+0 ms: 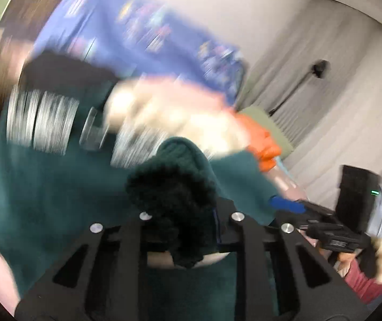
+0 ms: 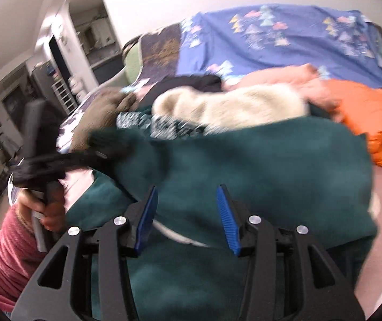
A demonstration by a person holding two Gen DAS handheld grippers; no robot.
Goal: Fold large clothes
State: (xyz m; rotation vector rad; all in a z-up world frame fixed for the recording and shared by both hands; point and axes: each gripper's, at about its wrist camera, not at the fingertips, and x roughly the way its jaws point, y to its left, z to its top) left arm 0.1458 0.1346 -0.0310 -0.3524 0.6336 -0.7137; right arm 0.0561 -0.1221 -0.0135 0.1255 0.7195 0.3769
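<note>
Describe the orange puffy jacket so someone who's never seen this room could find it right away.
Start at the blue sheet with pastel triangle prints draped at the back, then drop to the heap of clothes below it. At the heap's right end, past the cream fluffy garment and pink fabric, lies the orange puffy jacket. It is the only bright orange, quilted piece there.

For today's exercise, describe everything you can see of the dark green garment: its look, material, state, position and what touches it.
The dark green garment looks like soft fleece, with a blurred white patterned band near its far edge. It lies spread and rumpled before a cream fluffy garment and an orange one. The left tongs are shut on a bunched fold of it, lifted. The right tongs hang open above it; contact cannot be told.
</note>
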